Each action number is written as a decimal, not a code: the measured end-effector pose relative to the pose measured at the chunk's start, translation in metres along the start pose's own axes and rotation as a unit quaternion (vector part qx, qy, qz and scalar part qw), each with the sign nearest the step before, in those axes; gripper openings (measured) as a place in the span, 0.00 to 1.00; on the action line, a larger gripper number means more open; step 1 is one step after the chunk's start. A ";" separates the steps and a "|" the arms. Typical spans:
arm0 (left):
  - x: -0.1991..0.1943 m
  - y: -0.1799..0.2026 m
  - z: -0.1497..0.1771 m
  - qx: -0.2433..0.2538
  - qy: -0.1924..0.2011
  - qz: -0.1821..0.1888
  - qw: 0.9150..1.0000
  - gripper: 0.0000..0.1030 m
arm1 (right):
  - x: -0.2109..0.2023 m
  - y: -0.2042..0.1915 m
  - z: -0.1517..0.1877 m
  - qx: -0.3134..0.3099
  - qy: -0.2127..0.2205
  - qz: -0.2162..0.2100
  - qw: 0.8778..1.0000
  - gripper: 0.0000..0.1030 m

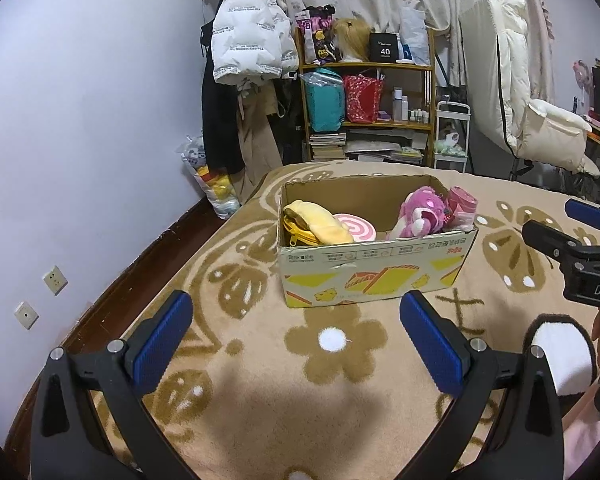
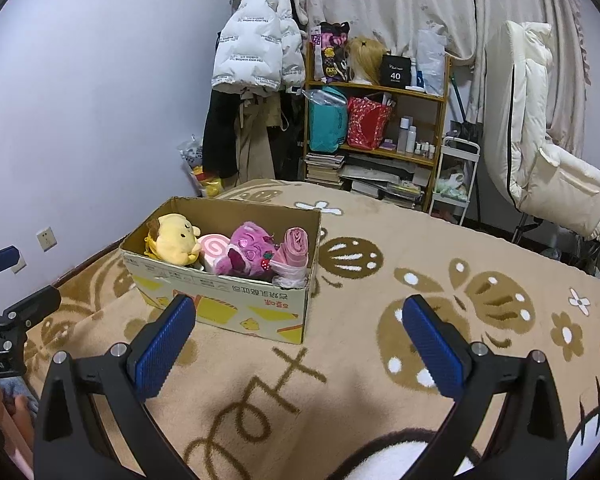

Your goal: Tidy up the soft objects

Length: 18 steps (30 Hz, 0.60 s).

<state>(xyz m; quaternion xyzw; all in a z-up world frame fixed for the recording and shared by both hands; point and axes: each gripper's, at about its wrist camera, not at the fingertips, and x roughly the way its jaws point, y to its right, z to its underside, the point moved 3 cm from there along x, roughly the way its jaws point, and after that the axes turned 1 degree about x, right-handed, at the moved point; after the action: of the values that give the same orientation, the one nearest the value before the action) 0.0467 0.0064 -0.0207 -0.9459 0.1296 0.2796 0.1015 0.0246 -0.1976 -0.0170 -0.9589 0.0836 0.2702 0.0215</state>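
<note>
A: From the left wrist view, the left hand-held gripper (image 1: pixel 296 344) is spread wide with nothing between its ribbed blue pads (image 1: pixel 164 344). It hangs above the blanket (image 1: pixel 260 420), short of the cardboard box (image 1: pixel 372 268).

B: And where are the soft things?

A: All inside the box. A yellow plush toy (image 1: pixel 316 224) lies at the left end, a pink swirl cushion (image 1: pixel 356 227) leans beside it, a fuzzy pink plush (image 1: pixel 418 212) sits toward the right end, and a pink rolled cloth (image 1: pixel 462 204) is tucked into the right corner. I'd say they are packed side by side so they prop each other up. The right hand-held gripper (image 1: pixel 556 228) pokes in at the edge of this view.

B: What about the right wrist view?

A: The right hand-held gripper (image 2: pixel 298 344) is also released and empty, aimed just past the box's near right corner. The box (image 2: pixel 228 300) is thin corrugated card with printed yellow shapes, and its top is open. The yellow plush (image 2: pixel 174 238) looks squashy and rounded. The swirl cushion (image 2: pixel 212 250) is a flat disc, and the pink plush (image 2: pixel 248 252) is shaggy with a strawberry tag. The rolled cloth (image 2: pixel 296 246) stands on end in a clear wrapper. The blanket (image 2: pixel 380 380) is a thick fleece, tan with brown butterflies.

B: So is it nearly finished?

A: I think so, since no loose soft thing shows on the bed.
</note>
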 end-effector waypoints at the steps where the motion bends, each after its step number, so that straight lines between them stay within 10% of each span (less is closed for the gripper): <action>1: -0.001 0.000 0.000 0.000 0.001 -0.001 1.000 0.99 | 0.000 0.000 0.000 0.001 0.000 0.000 1.000 1.00; 18: -0.003 0.002 0.001 -0.002 0.006 0.003 1.000 0.99 | -0.002 0.001 -0.002 0.001 0.004 0.003 1.000 1.00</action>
<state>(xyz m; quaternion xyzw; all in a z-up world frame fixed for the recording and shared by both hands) 0.0434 0.0052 -0.0199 -0.9474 0.1321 0.2745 0.0984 0.0232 -0.1984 -0.0142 -0.9598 0.0865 0.2662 0.0213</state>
